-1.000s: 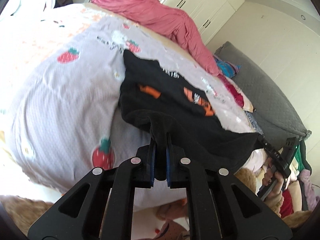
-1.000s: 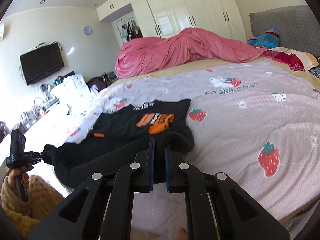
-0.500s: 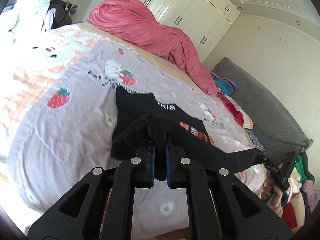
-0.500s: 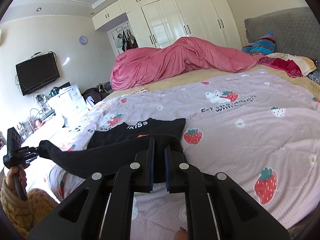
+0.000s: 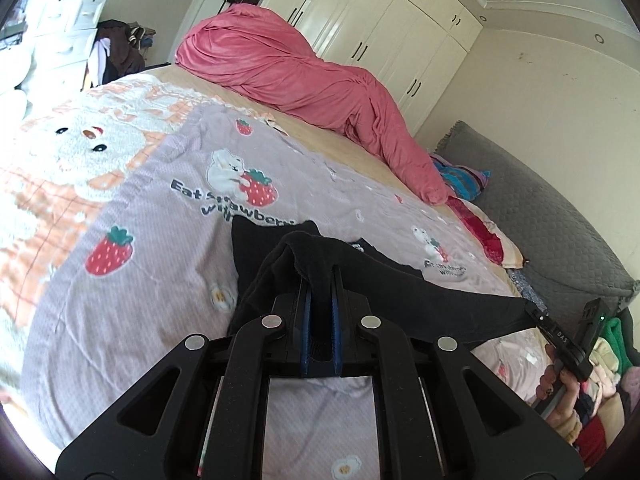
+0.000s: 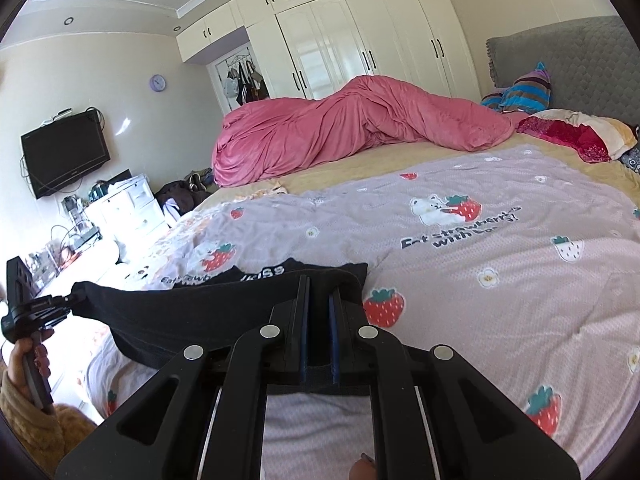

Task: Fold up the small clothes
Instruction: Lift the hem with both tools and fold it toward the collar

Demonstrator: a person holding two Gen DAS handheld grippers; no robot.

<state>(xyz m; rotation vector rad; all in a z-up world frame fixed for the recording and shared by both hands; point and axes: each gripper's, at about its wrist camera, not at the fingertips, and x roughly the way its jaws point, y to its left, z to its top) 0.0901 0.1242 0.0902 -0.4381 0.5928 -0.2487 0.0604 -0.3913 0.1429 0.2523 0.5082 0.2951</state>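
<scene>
While each hand-held gripper (image 5: 318,280) (image 6: 318,300) clamps a corner of the black garment (image 5: 400,292), stretched just above the bed (image 5: 160,264), you feel limp, light cloth; keep holding its edge.

Two wrist fisheye views, each looking forward and slightly down along its own hand-held gripper, close over the bed (image 5: 132,312).

The left view faces the wardrobe (image 5: 372,32) and grey headboard (image 5: 540,216); the right view faces the wardrobe and the wall TV (image 6: 66,152). Both share the strawberry quilt (image 6: 500,280), the pink duvet (image 5: 288,68) and the black garment (image 6: 192,312).
</scene>
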